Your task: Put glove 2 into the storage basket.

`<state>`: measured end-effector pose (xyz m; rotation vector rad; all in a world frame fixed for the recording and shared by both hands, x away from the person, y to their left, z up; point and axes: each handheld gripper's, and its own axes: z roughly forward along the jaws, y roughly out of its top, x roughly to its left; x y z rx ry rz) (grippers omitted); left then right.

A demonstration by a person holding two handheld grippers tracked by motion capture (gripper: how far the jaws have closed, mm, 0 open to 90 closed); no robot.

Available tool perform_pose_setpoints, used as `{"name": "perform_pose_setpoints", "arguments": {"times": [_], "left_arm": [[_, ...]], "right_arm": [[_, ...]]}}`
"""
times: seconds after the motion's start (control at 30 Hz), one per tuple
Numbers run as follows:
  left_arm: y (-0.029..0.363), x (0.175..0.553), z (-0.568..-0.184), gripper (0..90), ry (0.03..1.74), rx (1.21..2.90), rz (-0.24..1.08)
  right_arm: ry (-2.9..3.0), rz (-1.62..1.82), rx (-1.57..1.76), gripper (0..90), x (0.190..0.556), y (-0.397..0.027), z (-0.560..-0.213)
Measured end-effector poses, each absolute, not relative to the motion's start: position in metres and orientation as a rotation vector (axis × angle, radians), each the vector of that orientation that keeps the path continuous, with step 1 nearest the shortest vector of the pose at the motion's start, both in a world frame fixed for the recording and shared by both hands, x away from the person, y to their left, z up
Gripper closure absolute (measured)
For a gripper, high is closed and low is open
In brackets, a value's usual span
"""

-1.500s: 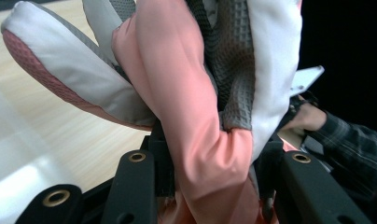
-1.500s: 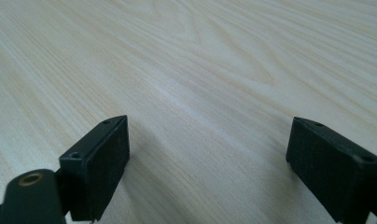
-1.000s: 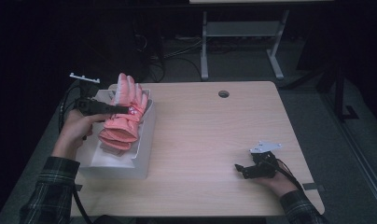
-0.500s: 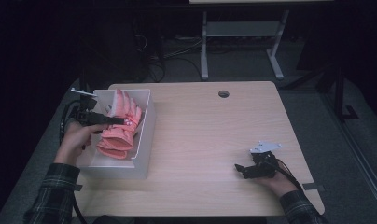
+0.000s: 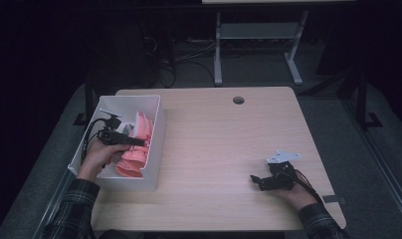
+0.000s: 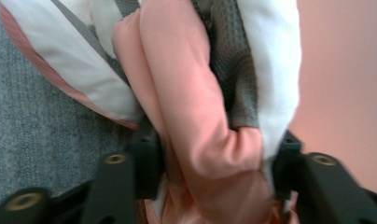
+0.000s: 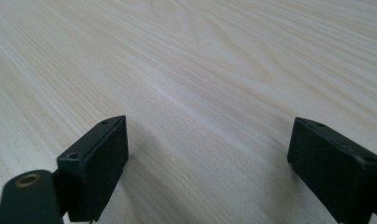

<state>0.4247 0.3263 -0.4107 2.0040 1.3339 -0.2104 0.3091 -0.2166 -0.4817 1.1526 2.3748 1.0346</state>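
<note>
- Dark floor and cable clutter lay behind the pale wooden table (image 5: 224, 144) in the upper half of the high view.
- Between the jaws of my left gripper (image 6: 214, 163) sat the pink glove (image 6: 196, 116); the jaws had just been opening, and their pads looked to be at the fabric without squeezing it.
- In the high view that left gripper (image 5: 123, 141) hung over the white bin (image 5: 151, 149) at centre left, with the glove (image 5: 134, 149) lying inside it.
- My right gripper (image 7: 207, 158) had its jaws wide apart on nothing, low over bare wood at lower right.
- To finish well, I judged I should open fully, then lift straight up so no fabric snagged on a pad.
- The bin's walls stood close on both sides of the gripper, so upward was the open way; the middle of the table was free.
</note>
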Motion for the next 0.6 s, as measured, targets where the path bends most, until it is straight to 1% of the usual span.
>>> {"name": "perform_pose_setpoints", "arguments": {"times": [0.1,0.17,0.2,0.3,0.6], "left_arm": [[0.327,0.424,-0.409,29.8,1.332,2.005,-0.176],[0.327,0.423,-0.403,19.7,1.333,2.036,-0.12],[0.328,0.423,-0.401,16.6,1.333,2.036,-0.104],[0.331,0.421,-0.388,13.3,1.332,2.014,-0.049],[0.327,0.414,-0.339,13.2,1.27,2.0,0.11]], "right_arm": [[2.374,1.034,1.153,11.7,0.309,-0.217,-0.482],[2.374,1.034,1.156,11.7,0.309,-0.216,-0.482],[2.373,1.034,1.16,11.7,0.309,-0.216,-0.482],[2.374,1.034,1.16,11.7,0.309,-0.216,-0.482],[2.374,1.034,1.16,11.7,0.309,-0.216,-0.482]]}}
